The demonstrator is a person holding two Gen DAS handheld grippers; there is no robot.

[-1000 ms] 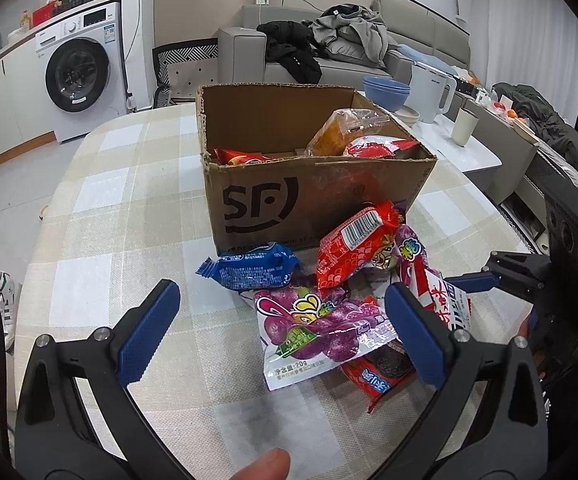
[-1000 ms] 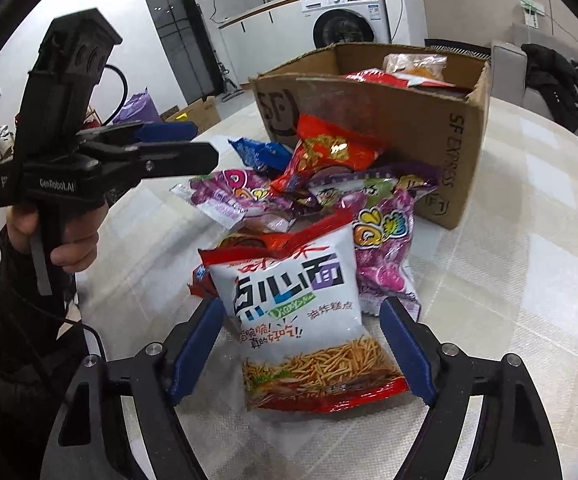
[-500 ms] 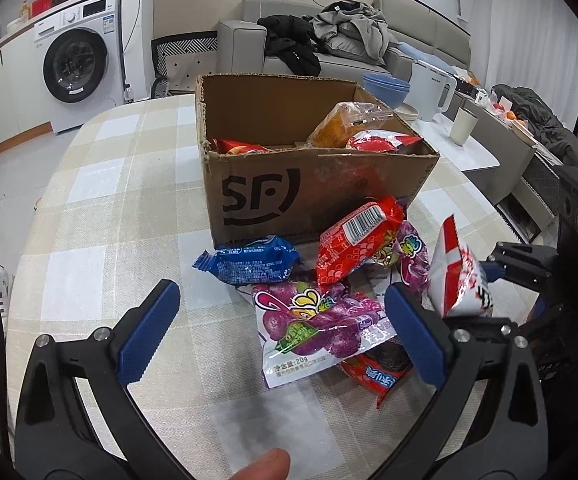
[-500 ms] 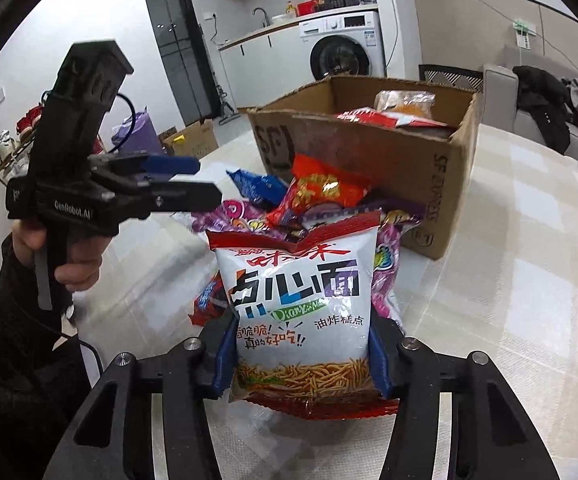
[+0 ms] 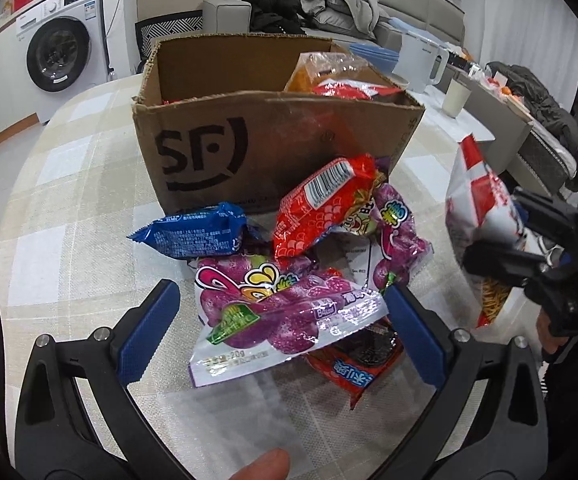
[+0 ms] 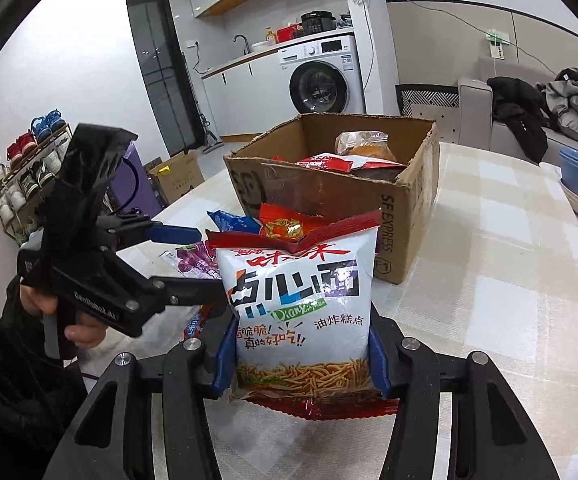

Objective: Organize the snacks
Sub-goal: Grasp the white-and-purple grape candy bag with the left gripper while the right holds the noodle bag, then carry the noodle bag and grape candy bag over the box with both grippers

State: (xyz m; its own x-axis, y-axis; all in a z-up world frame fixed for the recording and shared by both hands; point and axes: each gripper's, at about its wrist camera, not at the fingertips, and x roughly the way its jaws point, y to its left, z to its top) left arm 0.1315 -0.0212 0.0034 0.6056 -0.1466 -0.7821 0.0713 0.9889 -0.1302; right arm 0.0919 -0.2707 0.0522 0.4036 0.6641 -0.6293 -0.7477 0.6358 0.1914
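Noodle bag (image 6: 297, 304) now lifted; box (image 6: 401, 216) behind

Home apt — washing machine (image 6: 321, 84), sofa (image 5: 389, 20), shoe rack (image 6: 21, 176).

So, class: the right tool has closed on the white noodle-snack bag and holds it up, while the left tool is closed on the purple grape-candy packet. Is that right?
Not quite. The left tool is open: in the left wrist view its blue pads stand apart on either side of the purple grape-candy packet, which lies on the table. The right tool does grip the white noodle-snack bag.
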